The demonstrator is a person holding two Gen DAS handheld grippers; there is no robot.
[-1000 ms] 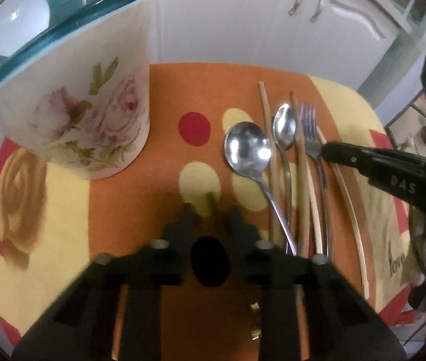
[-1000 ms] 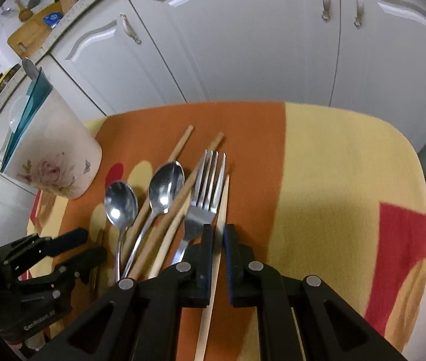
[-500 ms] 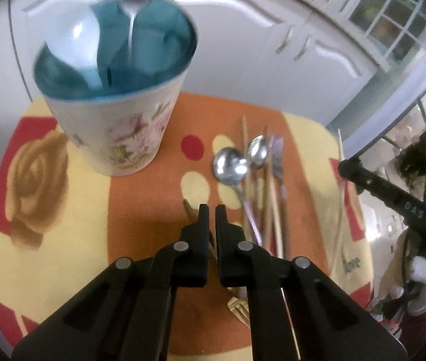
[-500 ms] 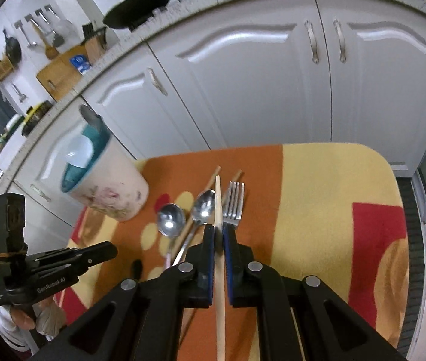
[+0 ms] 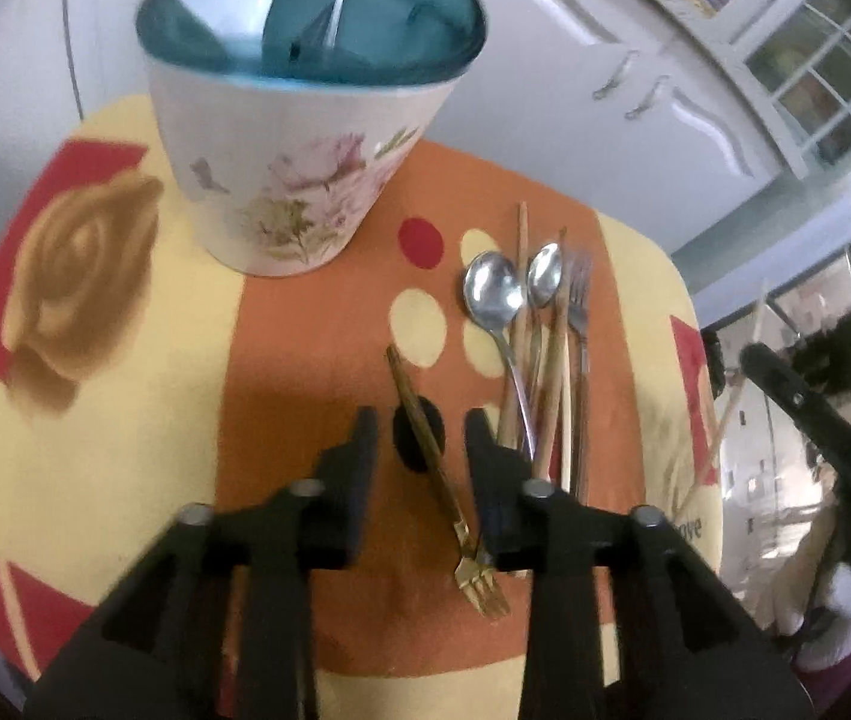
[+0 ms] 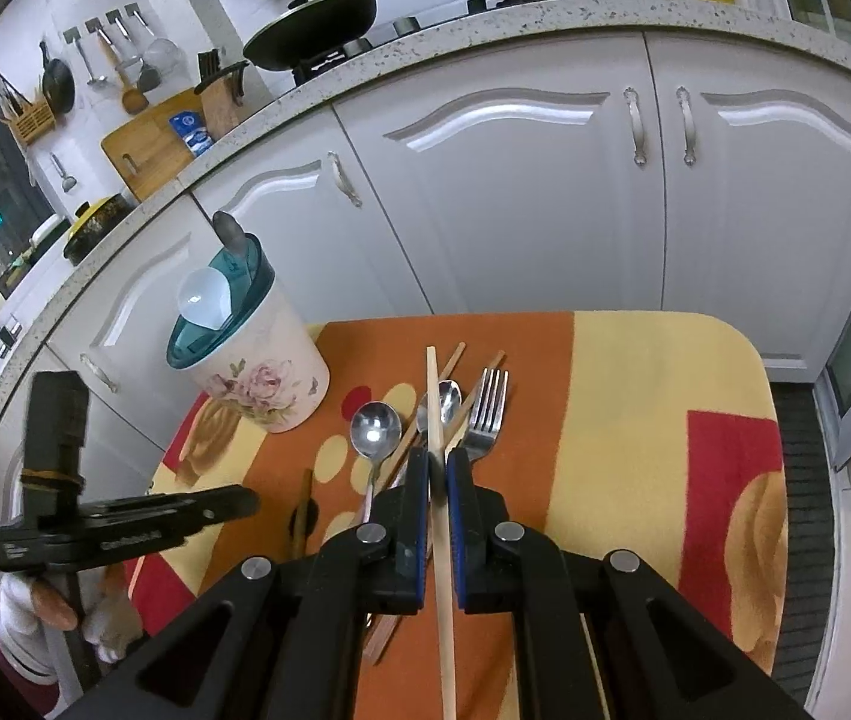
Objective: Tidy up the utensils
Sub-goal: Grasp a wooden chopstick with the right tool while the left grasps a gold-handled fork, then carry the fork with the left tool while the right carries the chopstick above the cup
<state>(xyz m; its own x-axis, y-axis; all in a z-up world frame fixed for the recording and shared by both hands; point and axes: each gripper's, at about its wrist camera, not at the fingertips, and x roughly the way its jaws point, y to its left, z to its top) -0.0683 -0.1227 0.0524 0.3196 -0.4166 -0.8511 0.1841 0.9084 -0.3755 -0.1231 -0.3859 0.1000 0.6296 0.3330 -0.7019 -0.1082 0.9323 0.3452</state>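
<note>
My left gripper [image 5: 419,420] is open above the table, its jaws on either side of a small gold fork [image 5: 437,468] that lies on the orange cloth. My right gripper [image 6: 437,462] is shut on a pale wooden chopstick [image 6: 439,456] and holds it well above the table. A floral holder [image 5: 299,180] with a teal insert stands at the back left; it also shows in the right wrist view [image 6: 251,360]. Two spoons [image 5: 494,294], a silver fork [image 5: 578,312] and chopsticks lie side by side to the right of the gold fork.
The cloth-covered table [image 6: 665,420] is small, with rounded edges. White cabinet doors [image 6: 515,192] stand close behind it. A counter with a stove and pans [image 6: 317,30] runs above them. The left gripper shows in the right wrist view [image 6: 125,531].
My left gripper has opened and the gold fork now lies between its jaws. My right gripper has lifted the chopstick higher off the table.
</note>
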